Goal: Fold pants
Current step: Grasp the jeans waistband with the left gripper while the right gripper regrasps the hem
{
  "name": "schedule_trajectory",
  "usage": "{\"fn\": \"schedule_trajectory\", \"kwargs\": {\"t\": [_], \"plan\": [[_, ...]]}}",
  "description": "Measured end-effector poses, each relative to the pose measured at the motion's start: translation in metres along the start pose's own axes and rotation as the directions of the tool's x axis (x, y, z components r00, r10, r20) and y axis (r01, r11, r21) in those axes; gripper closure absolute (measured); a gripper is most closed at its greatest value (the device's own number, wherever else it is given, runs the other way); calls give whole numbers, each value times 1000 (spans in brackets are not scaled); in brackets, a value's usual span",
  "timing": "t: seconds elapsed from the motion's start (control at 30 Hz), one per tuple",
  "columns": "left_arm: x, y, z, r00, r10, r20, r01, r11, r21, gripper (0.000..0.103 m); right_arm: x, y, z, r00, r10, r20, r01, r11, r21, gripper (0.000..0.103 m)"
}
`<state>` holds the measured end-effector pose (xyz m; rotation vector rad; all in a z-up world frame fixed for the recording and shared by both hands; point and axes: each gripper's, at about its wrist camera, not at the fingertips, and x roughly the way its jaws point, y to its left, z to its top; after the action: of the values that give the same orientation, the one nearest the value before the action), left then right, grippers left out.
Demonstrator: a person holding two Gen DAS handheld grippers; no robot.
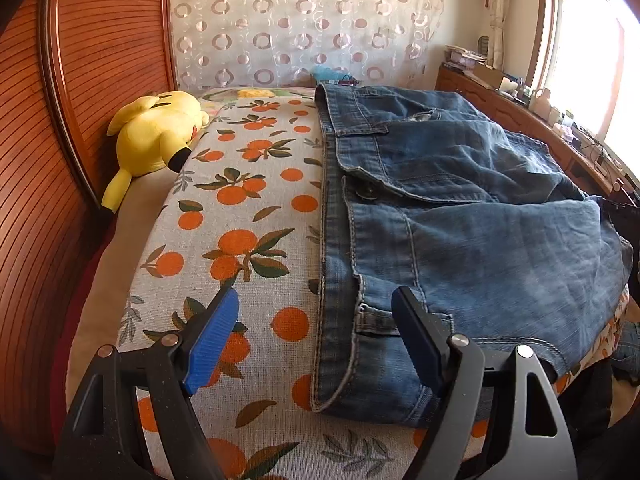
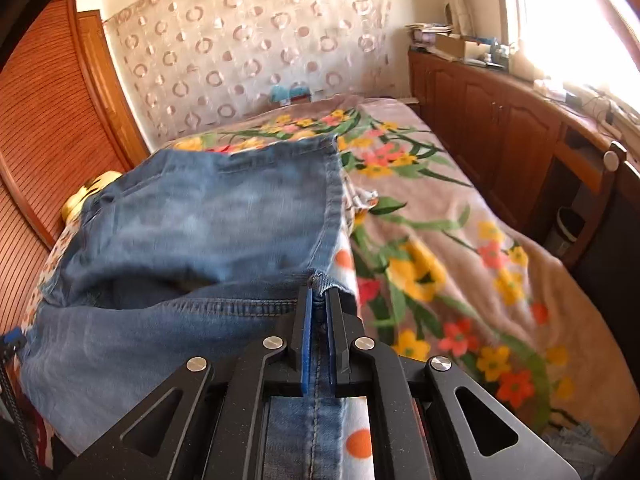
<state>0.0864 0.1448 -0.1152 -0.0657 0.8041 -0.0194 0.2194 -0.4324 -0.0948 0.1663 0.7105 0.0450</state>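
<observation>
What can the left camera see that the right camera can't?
Only the left wrist view shows the yellow plush toy whole, the jeans' waistband button, and the open left hand-held gripper over the orange-print cover. Only the right wrist view shows the flowered blanket and the right hand-held gripper shut on a denim seam. Both show the jeans, the circle-patterned curtain and the wooden cabinet under the window.

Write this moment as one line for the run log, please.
task: fold pants | left hand-held gripper: open, at jeans waistband | right hand-held gripper: shut on jeans seam | surface: orange-print cover
</observation>
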Motion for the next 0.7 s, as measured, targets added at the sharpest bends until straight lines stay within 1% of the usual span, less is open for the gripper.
{"fn": "schedule_trajectory", "kwargs": {"t": [0.03,0.1,0.13,0.17,0.27,0.33,0.37,0.43,0.5,0.57,0.67,0.7], "plan": [[-2,-1,0,1000,-1,0,1,1000,3,23,-5,0,-2,1000,-3,5,3,1000,-2,94],[-6,-3,-2,1000,-7,3,7,1000,15,23,-14,0,-7,1000,-19,14,19,1000,-11,85],[-9,-5,-2,1000,-11,6,11,1000,21,23,-21,0,-11,1000,-18,22,18,1000,-17,83],[-12,-6,-3,1000,-17,10,17,1000,25,23,-27,0,-14,1000,-10,28,11,1000,-24,79],[-18,-9,-8,999,-49,16,48,998,32,34,-44,2,-33,1000,-14,28,16,998,-61,61],[-18,-12,-10,998,-57,9,57,998,39,47,-55,4,-51,999,-24,27,26,996,-87,59],[-17,-13,-12,998,-61,4,60,997,44,51,-60,5,-58,999,-27,24,29,995,-96,58],[-15,-14,-15,998,-61,-11,61,997,51,55,-70,4,-69,999,-34,19,36,994,-107,56],[-13,-14,-17,998,-50,-24,51,997,54,55,-78,3,-76,999,-39,11,40,993,-110,54],[-11,-13,-20,998,-44,-34,46,998,53,56,-82,0,-81,1000,-24,-7,24,993,-114,53],[-9,-14,-25,997,-51,-53,54,997,54,65,-82,-4,-85,999,-39,-31,35,993,-116,52],[-10,-15,-26,997,-56,-53,59,997,59,70,-83,-4,-84,999,-39,-36,34,993,-114,52]]}}
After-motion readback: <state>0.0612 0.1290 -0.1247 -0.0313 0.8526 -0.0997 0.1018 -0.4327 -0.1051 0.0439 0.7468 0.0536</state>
